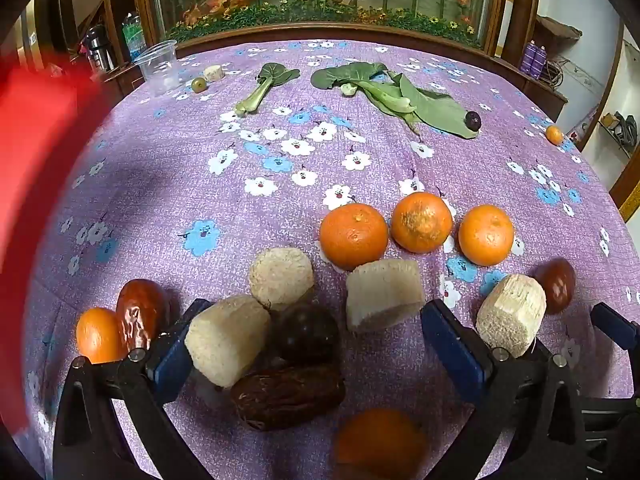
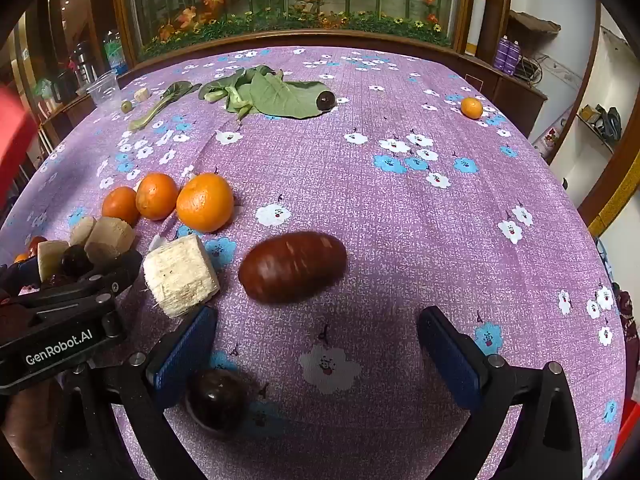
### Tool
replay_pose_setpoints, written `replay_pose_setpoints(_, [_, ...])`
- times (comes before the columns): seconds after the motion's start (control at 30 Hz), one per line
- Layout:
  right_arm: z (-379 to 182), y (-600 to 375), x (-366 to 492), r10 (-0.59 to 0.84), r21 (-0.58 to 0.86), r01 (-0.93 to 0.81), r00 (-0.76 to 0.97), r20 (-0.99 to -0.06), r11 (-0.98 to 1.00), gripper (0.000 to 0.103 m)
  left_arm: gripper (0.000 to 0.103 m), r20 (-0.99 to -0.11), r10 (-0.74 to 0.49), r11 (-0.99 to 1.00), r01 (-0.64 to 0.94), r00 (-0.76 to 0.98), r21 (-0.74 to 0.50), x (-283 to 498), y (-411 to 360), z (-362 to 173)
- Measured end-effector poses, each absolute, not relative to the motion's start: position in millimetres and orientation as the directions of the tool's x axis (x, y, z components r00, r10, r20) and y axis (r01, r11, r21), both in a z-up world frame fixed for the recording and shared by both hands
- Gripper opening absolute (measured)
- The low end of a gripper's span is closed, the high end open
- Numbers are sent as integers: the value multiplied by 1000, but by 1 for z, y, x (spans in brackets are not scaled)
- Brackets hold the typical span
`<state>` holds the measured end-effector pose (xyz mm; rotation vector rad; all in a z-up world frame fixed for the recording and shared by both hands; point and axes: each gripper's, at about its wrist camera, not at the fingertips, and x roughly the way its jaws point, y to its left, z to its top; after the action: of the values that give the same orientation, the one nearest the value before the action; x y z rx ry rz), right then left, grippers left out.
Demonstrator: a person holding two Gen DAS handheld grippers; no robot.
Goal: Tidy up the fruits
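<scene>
In the left wrist view my left gripper (image 1: pixel 316 344) is open over a cluster on the purple cloth: a sugarcane piece (image 1: pixel 226 340) against its left finger, a dark round fruit (image 1: pixel 308 332), a red date (image 1: pixel 288 396) and a blurred orange (image 1: pixel 380 444). Three oranges (image 1: pixel 422 222) sit in a row just beyond. My right gripper (image 2: pixel 318 356) is open too, with nothing pressed between its pads. A blurred red date (image 2: pixel 292 266) lies ahead of it, and a dark round fruit (image 2: pixel 216 398) sits by its left finger (image 2: pixel 186 356).
Leafy greens (image 1: pixel 392 96), a dark fruit (image 1: pixel 473 120), a small orange (image 1: pixel 554 135), a green fruit (image 1: pixel 199 85) and a plastic cup (image 1: pixel 160 66) lie at the far side. A red sleeve (image 1: pixel 32 160) fills the left edge. The round table (image 2: pixel 400 240) drops off at the right.
</scene>
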<state>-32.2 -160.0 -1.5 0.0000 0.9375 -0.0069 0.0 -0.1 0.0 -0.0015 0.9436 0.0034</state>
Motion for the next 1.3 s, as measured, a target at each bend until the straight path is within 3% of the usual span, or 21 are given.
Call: replay_pose_setpoints(1.3, [-2, -161, -32, -6, -3, 6, 590, -807, 1000, 103, 103, -812, -5, 1000, 4, 584, -4, 0, 0, 1])
